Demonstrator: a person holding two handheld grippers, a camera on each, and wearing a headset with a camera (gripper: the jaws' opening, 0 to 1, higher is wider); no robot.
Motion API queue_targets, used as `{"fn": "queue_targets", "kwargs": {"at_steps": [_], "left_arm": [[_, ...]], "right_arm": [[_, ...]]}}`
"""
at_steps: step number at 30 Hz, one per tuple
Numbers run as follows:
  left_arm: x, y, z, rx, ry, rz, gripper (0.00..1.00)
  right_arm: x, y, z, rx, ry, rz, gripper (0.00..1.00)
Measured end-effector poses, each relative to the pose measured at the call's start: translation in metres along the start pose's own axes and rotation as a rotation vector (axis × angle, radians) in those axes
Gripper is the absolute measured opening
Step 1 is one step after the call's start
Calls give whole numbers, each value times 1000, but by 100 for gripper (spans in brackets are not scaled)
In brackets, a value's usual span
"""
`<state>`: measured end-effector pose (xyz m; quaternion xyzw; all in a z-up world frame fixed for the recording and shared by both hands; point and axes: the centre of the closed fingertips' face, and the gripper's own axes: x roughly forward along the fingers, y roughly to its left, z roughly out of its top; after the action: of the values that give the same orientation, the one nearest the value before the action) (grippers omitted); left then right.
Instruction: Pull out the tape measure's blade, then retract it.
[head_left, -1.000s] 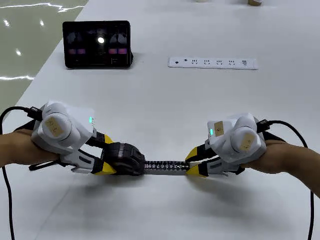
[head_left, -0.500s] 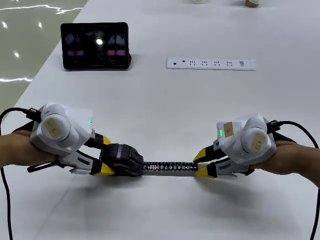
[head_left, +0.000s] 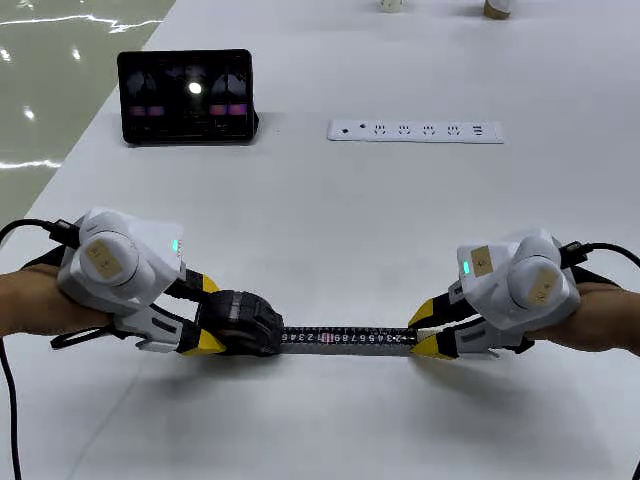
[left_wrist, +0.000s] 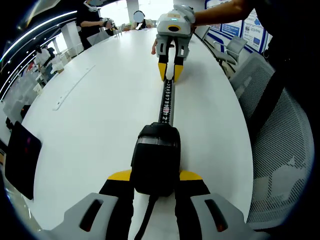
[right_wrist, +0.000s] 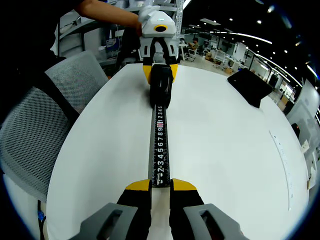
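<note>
A black tape measure case (head_left: 242, 322) lies low over the white table, and my left gripper (head_left: 211, 315) is shut on it; the case (left_wrist: 156, 157) stands between the yellow-tipped jaws in the left gripper view. Its black numbered blade (head_left: 345, 337) runs out to the right. My right gripper (head_left: 428, 330) is shut on the blade's end, seen as the blade (right_wrist: 160, 152) leading from the jaws to the case (right_wrist: 161, 85) in the right gripper view. The right gripper (left_wrist: 170, 71) faces me across the blade in the left gripper view.
A dark tablet (head_left: 186, 96) stands at the back left of the table. A white power strip (head_left: 415, 131) lies at the back centre. Cables trail from both grippers. A mesh office chair (left_wrist: 280, 150) stands beside the table edge.
My right gripper has moved to the right, drawing more blade out of the case. The left gripper and case have stayed nearly where they were.
</note>
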<state>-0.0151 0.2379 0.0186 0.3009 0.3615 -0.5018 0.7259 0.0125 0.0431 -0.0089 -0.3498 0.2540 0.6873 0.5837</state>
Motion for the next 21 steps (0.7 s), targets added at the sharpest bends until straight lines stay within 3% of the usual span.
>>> {"fn": "queue_targets", "kwargs": {"at_steps": [21], "left_arm": [[0, -1, 0, 0, 7, -1, 25]], "right_arm": [[-30, 2, -38, 42, 45, -15, 9]]}}
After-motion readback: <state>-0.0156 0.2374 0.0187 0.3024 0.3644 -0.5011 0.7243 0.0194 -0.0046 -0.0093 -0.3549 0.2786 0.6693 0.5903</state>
